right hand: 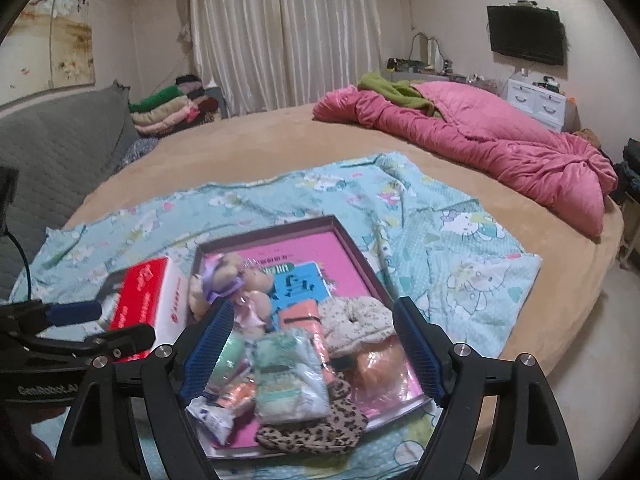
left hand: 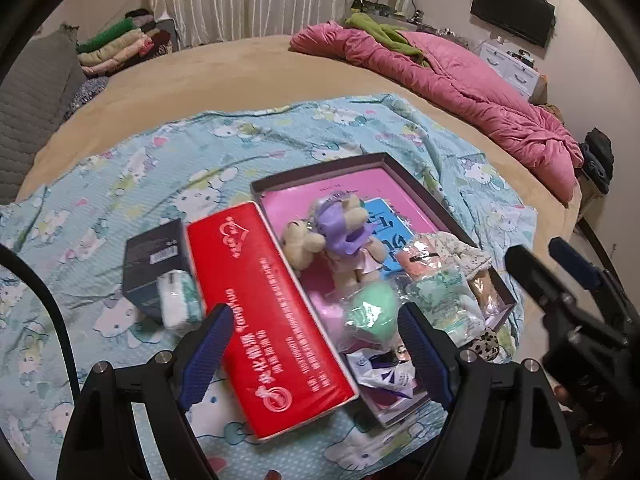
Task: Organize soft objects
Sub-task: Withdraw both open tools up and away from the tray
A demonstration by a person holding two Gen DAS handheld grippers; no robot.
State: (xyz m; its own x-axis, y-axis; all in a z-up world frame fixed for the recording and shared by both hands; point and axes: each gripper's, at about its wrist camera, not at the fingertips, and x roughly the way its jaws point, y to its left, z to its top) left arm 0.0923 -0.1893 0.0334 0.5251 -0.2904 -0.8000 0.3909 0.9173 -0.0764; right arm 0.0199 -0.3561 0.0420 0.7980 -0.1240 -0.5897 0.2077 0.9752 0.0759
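Left wrist view shows the shallow box (left hand: 408, 184) on the blue cartoon-print sheet (left hand: 120, 184) already well filled: 2 small plush bears (left hand: 340, 236), a green soft ball in plastic (left hand: 372, 308), a wrapped tissue pack (left hand: 444, 292) and a pale scrunchie (left hand: 464, 248) all lie inside it. The leopard-print band (right hand: 316, 428) droops over the box's near rim. By that count most of the sorting looks done. Left out are the red tissue box (left hand: 264, 312), lying just left of the box and touching its wall, the dark carton (left hand: 156, 264) further left, and a small white pack (left hand: 176, 300) against it.

The left claw (left hand: 316, 356) hangs released above the red tissue box, grasping nothing. The right claw (right hand: 312, 356) is likewise spread and empty over the near part of the box.

For room, the sheet is bare on the far side and the right, and the tan bed (right hand: 280, 140) is open beyond. The bed's edge lies to the right, and the pink quilt (right hand: 480, 144) sits well apart at the far right.
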